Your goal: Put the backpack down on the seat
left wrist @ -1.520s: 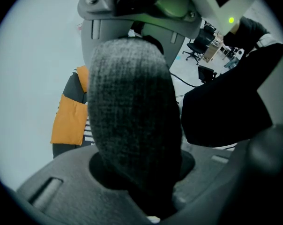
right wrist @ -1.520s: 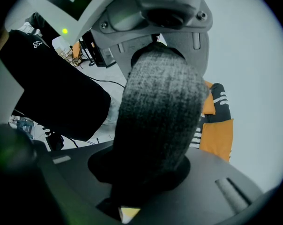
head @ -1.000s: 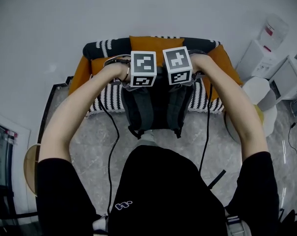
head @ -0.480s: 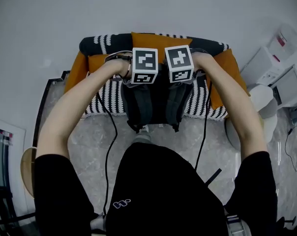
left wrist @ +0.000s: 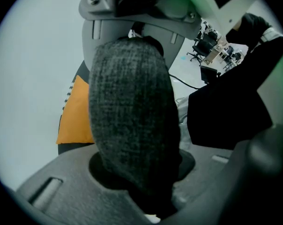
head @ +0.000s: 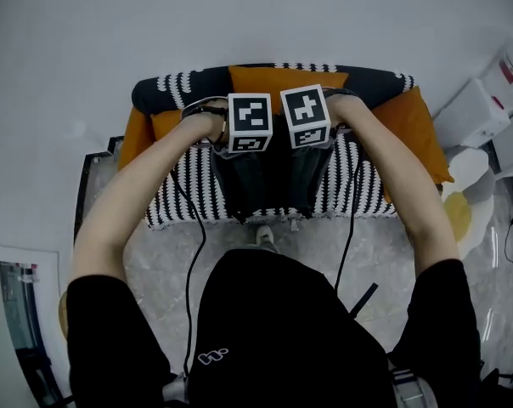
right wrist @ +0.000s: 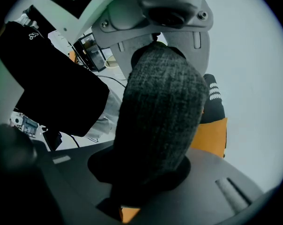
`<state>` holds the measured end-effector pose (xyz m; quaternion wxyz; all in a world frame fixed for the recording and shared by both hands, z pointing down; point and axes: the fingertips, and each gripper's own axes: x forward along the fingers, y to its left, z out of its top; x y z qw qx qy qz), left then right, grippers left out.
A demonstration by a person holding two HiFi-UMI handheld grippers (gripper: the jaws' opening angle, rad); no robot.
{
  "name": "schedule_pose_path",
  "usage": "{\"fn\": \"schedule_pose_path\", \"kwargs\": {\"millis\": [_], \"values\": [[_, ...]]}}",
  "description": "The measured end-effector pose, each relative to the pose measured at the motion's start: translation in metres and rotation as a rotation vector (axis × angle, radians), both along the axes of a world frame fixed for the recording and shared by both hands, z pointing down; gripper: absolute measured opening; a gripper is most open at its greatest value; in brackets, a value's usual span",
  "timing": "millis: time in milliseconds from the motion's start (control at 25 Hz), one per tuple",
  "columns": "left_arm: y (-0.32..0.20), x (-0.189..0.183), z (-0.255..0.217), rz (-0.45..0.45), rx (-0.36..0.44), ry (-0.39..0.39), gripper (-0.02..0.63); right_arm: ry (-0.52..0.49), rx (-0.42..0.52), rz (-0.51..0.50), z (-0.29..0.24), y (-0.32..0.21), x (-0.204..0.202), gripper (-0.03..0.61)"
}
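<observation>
1. The left tool (head: 247,145) points straight down, its jaws partly closed and clamped on the grey padded left shoulder strap (left wrist: 132,116), which fills the gap between them.
2. The right tool (head: 307,139), just beside it, grips the right shoulder strap (right wrist: 160,121) the same way.
3. The backpack (head: 269,185) hangs from both straps over the middle of the seat (head: 363,185). Its lower end lies about at the seat's fringed front edge; whether it rests on the seat I cannot tell.
4. Bare striped cover lies open on both sides of the backpack.
5. An orange cushion (head: 419,126) bounds the right end and another orange cushion (head: 136,130) the left.
6. The backrest (head: 184,83) stands against the wall (head: 239,15).
7. The floor (head: 155,262) in front is open; a black frame (head: 82,198) stands to the left and white furniture (head: 477,109) to the right.
</observation>
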<state>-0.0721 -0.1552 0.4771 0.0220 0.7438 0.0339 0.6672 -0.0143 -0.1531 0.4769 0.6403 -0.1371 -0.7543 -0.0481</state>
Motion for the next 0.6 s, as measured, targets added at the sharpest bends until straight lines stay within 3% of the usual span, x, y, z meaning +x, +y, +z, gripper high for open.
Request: {"fn": "schedule_pose_path", "kwargs": {"millis": [320,600], "values": [[-0.096,-0.02,0.015,0.022,-0.018,0.024,0.15,0.03,-0.019,0.028,0.014,-0.095,-0.02,0.13],[-0.147,-0.032,0.015,0.042,-0.003,0.054,0.15,0.061,-0.003,0.052,0.013,-0.146,-0.031,0.13]]}}
